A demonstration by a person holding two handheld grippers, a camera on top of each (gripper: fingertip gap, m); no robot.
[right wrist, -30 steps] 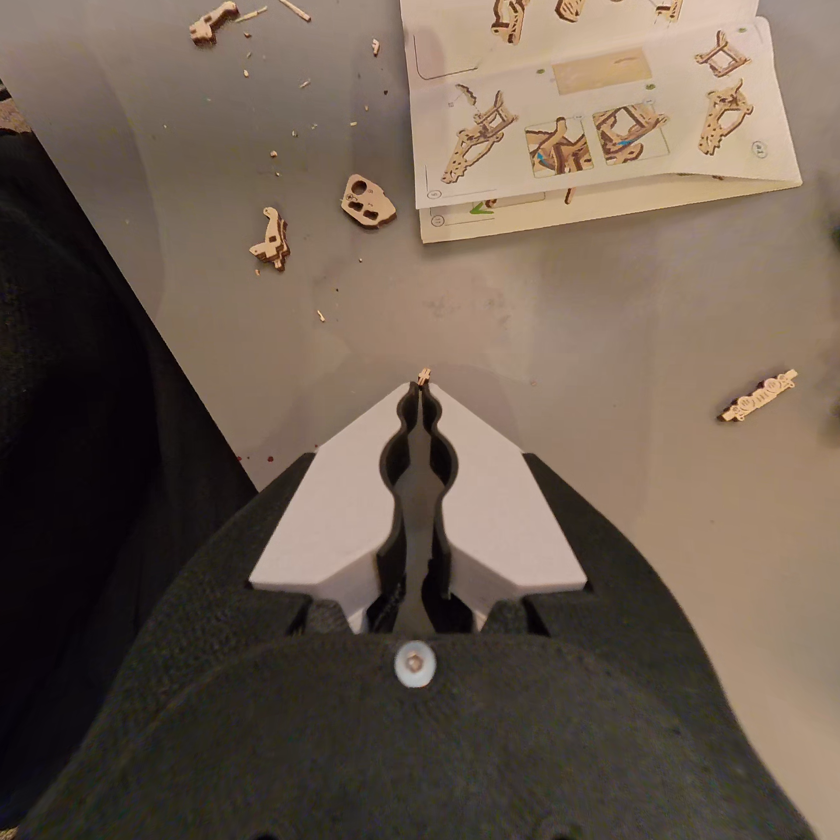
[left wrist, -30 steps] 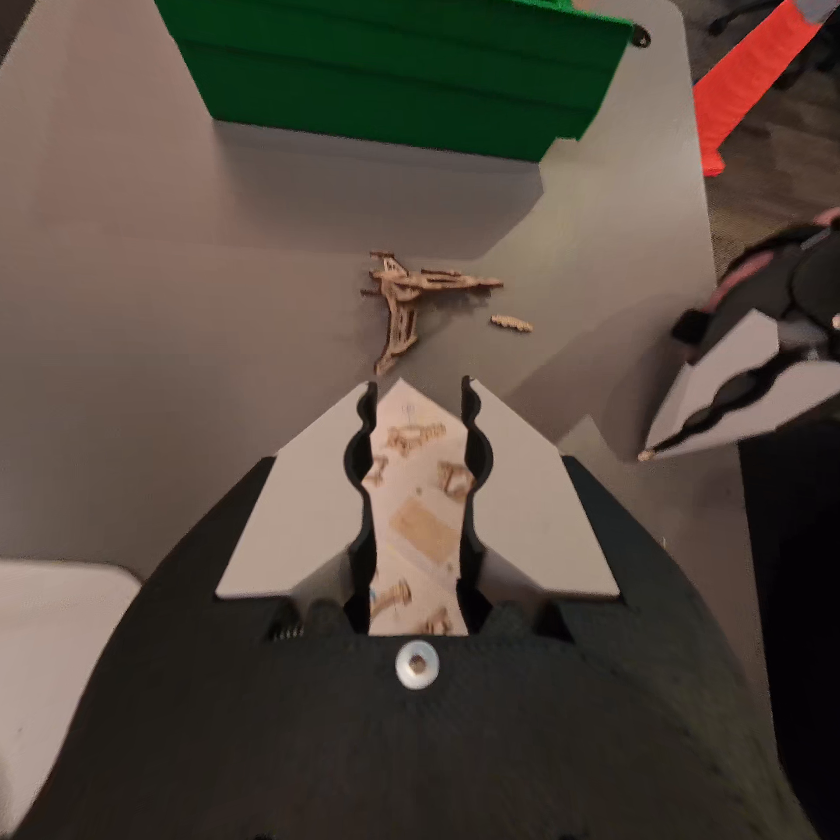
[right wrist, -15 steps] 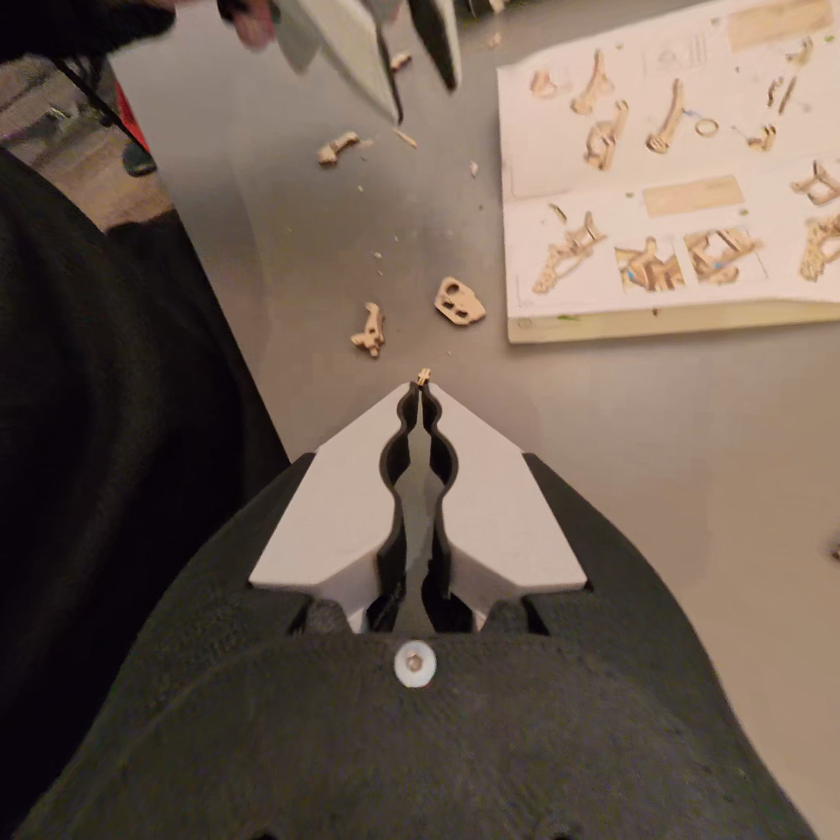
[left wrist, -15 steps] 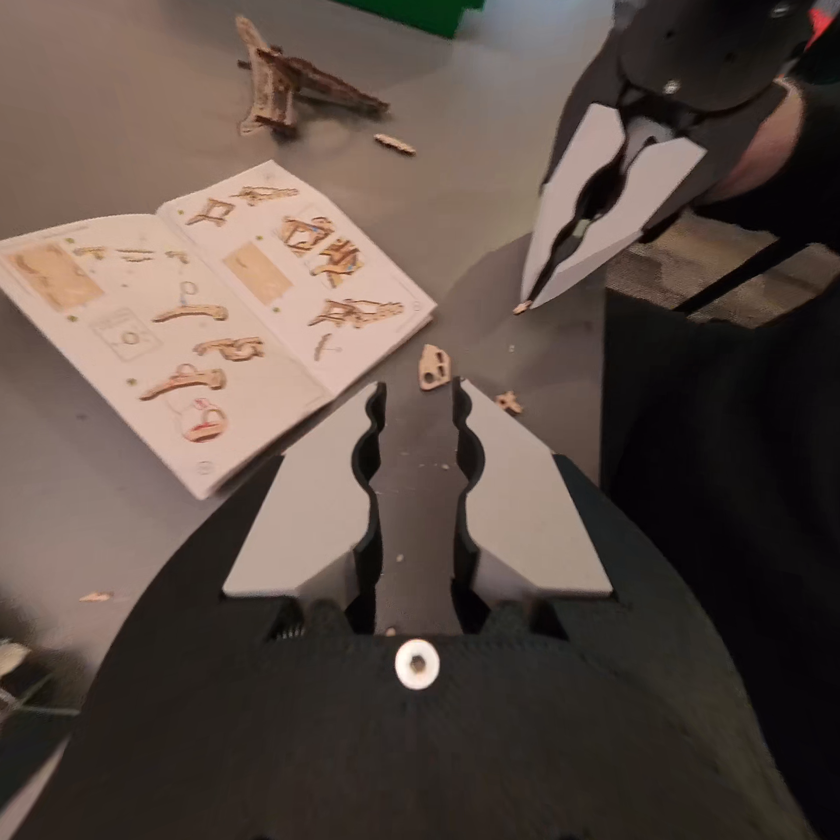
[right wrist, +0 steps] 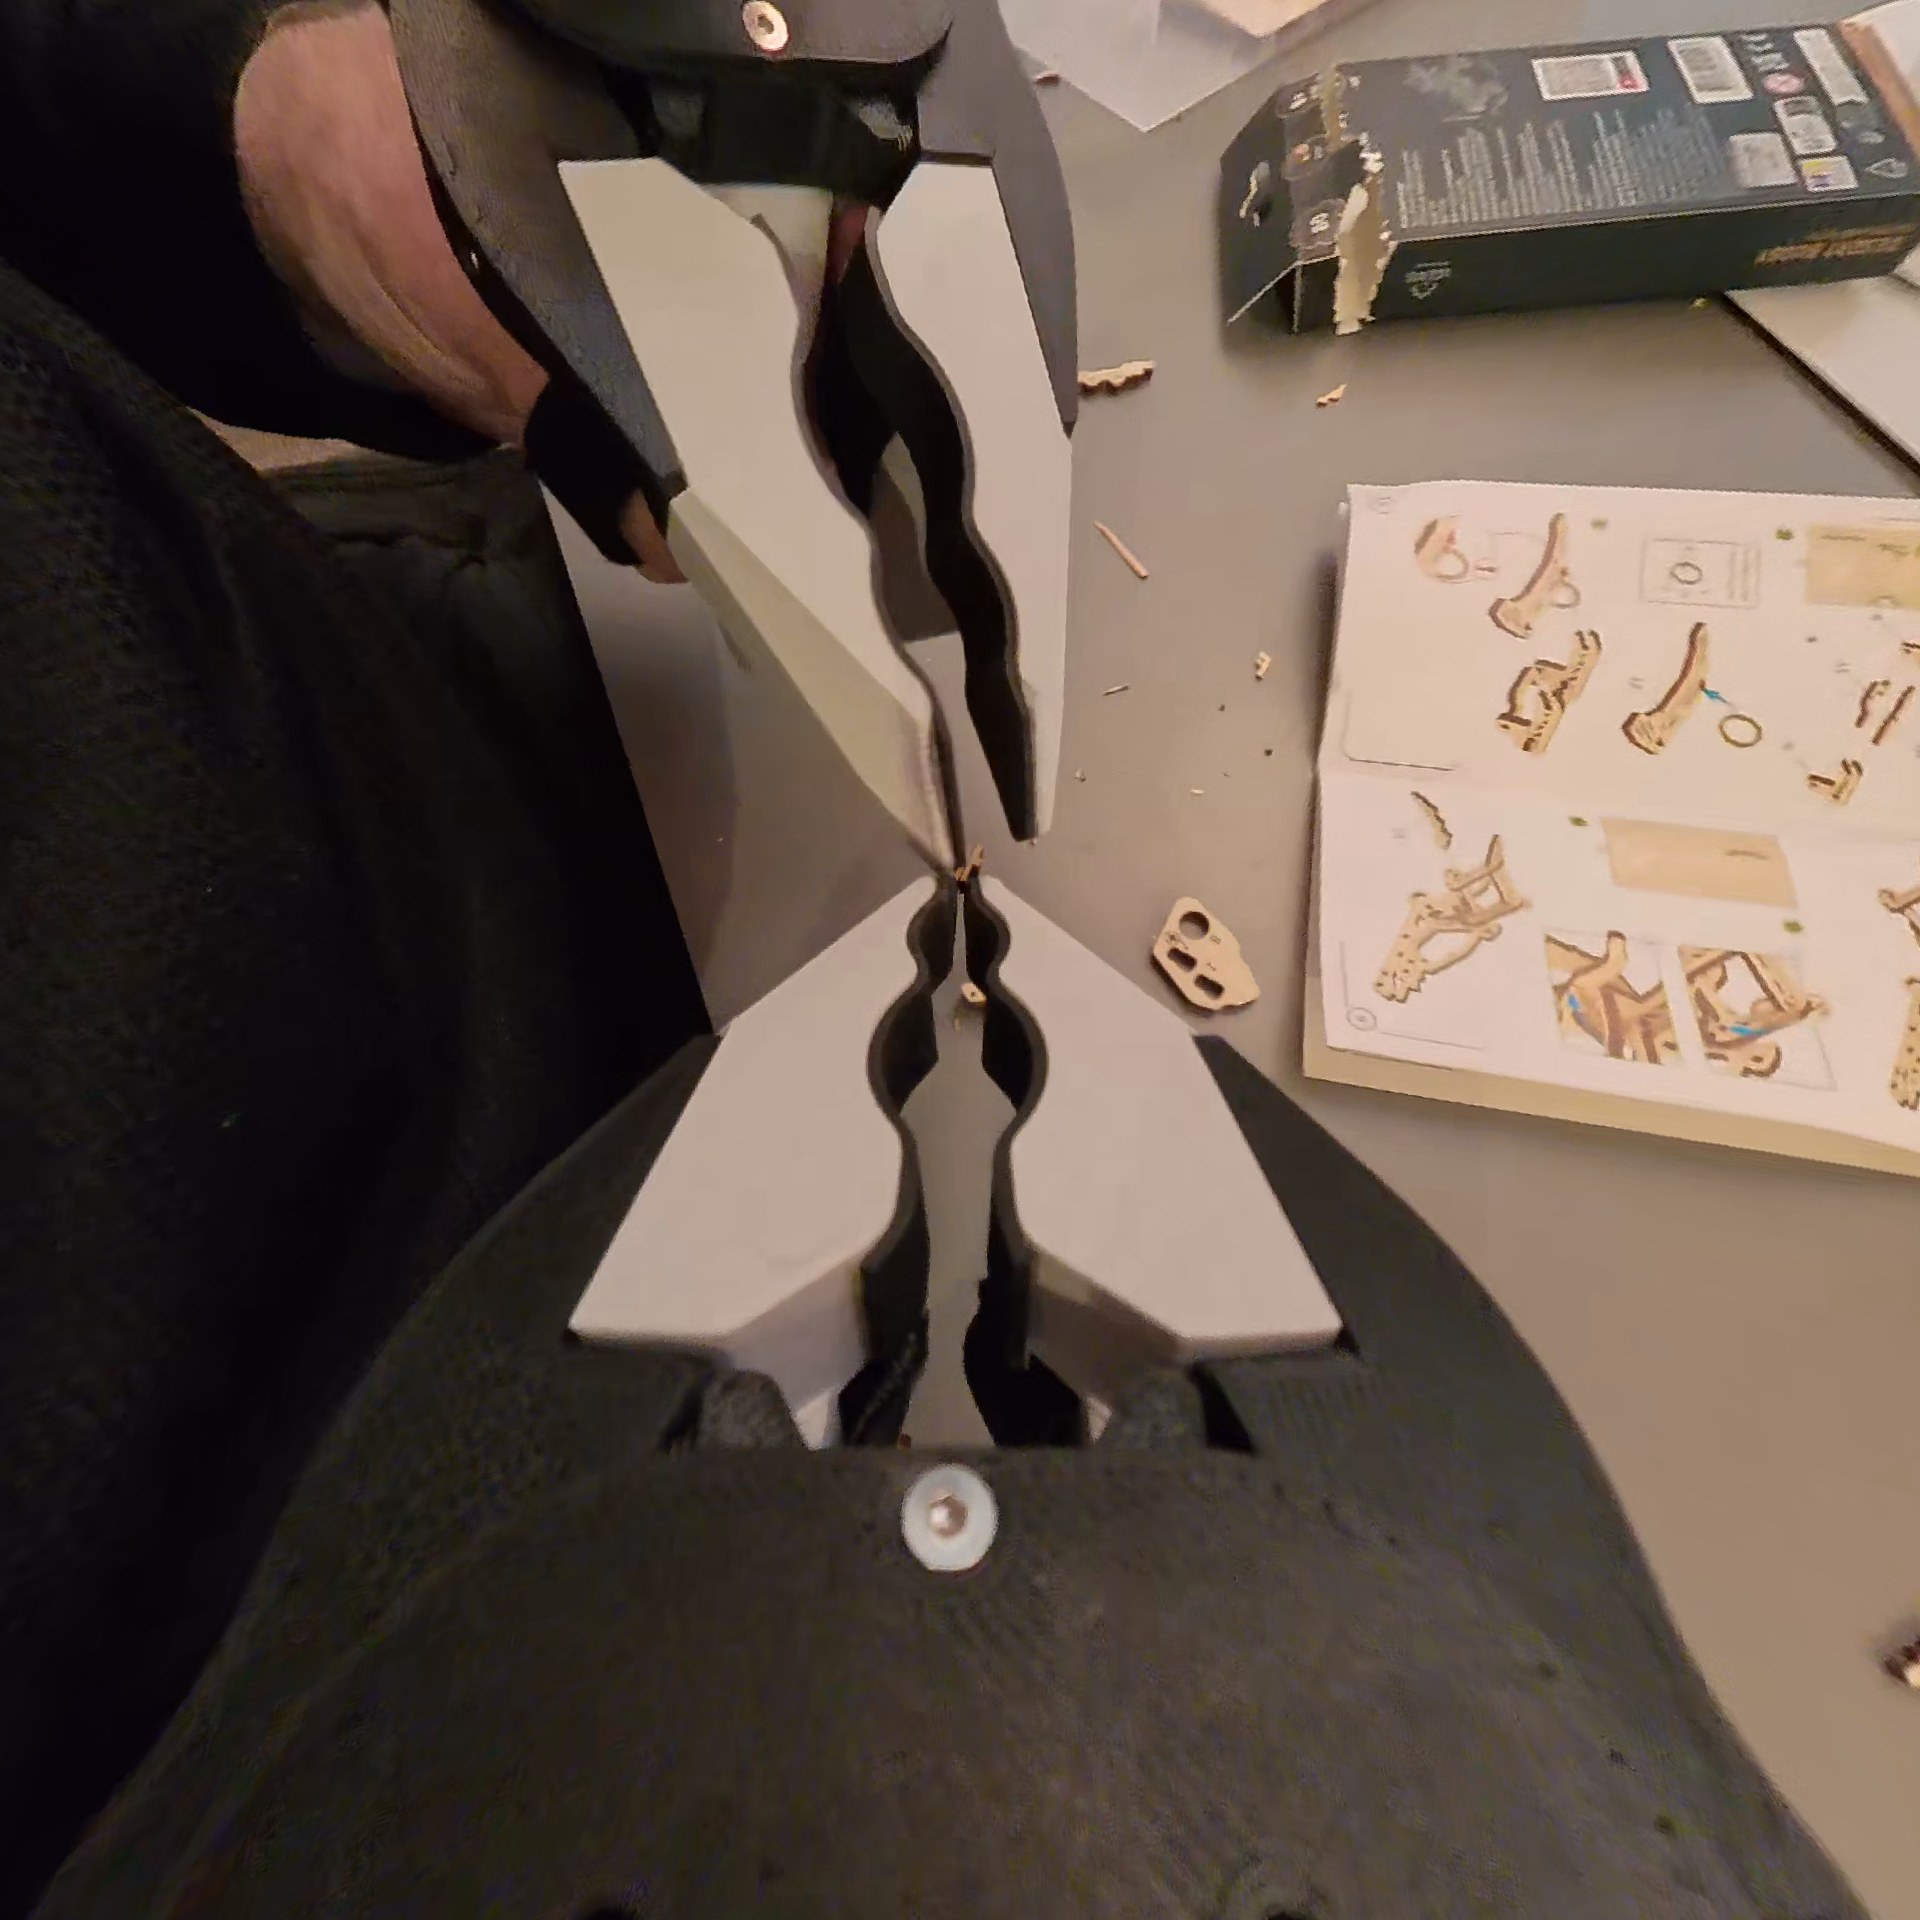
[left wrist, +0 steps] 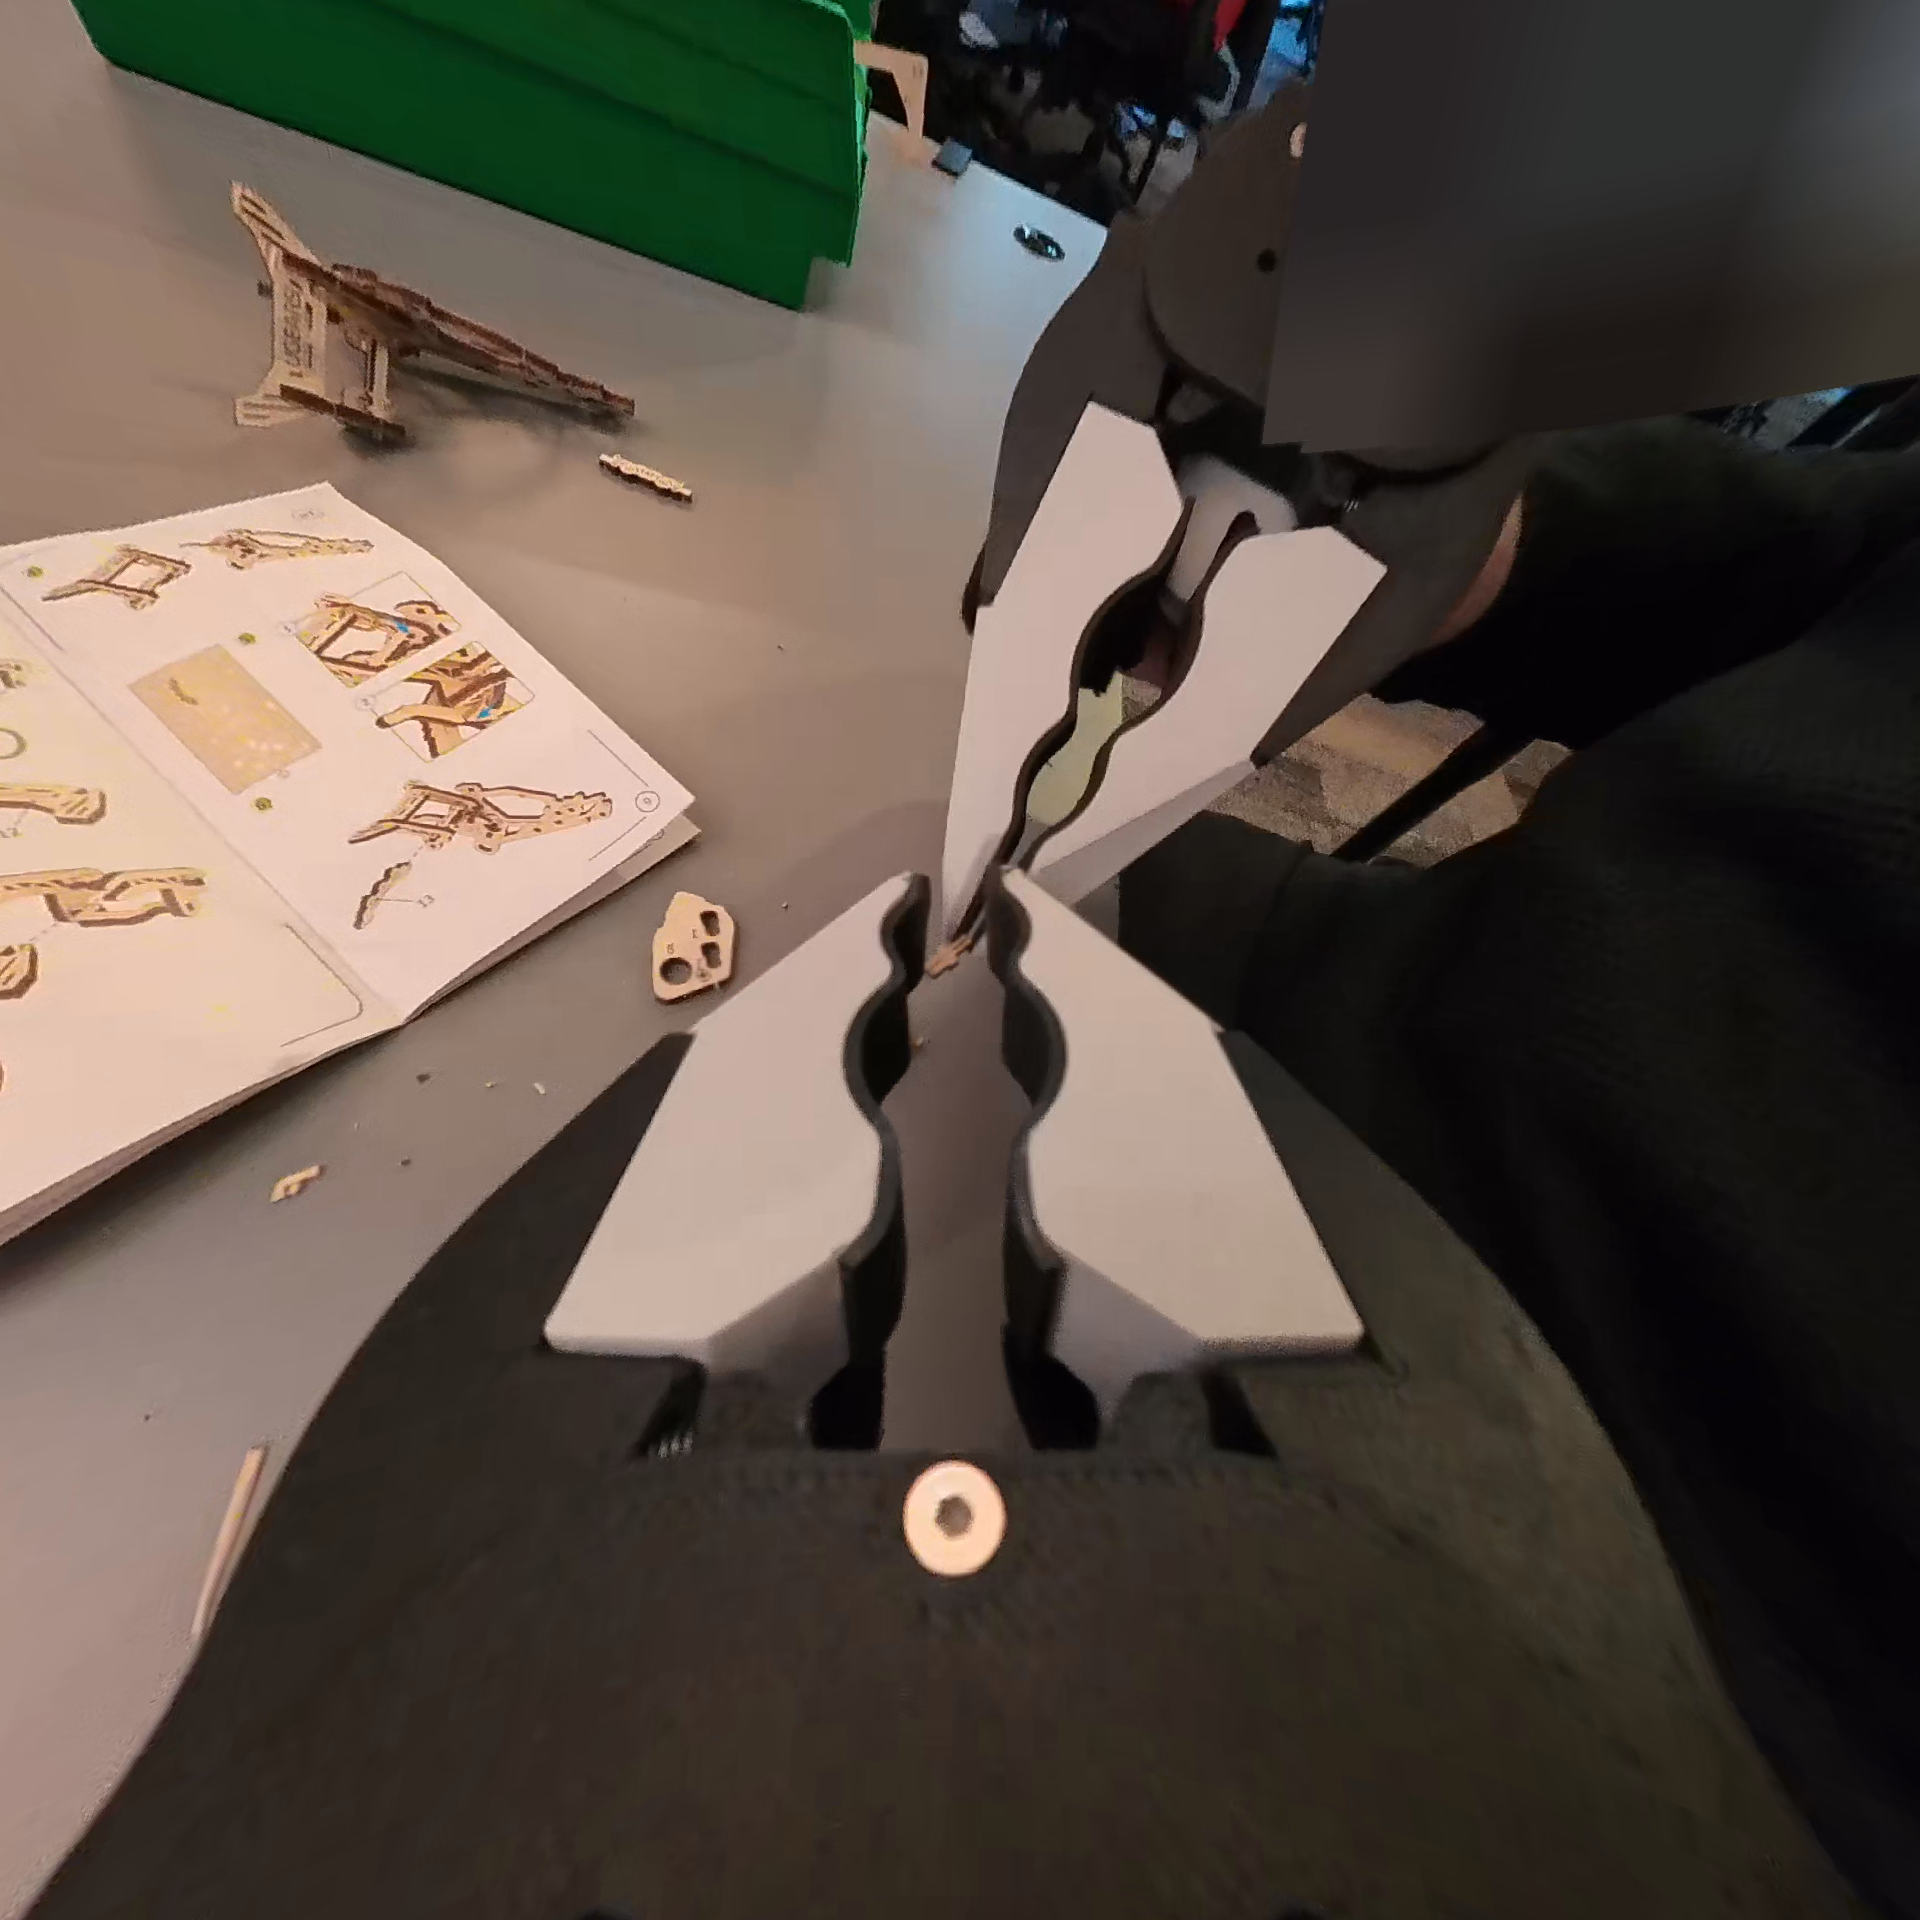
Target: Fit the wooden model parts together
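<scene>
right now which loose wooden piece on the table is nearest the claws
The flat piece with three holes, lying between the claws and the booklet. The strip and the scrap lie farther off.

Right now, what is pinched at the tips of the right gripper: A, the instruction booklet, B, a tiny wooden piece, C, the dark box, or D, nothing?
B: the right gripper is shut on a tiny wooden piece, just in front of the open left gripper.

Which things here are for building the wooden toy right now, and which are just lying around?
In use:
right gripper, pinching a tiny wooden piece
left gripper, open around it

Lying about:
half-built model
holed wooden plate
instruction booklet
torn black box
green bin
</scene>
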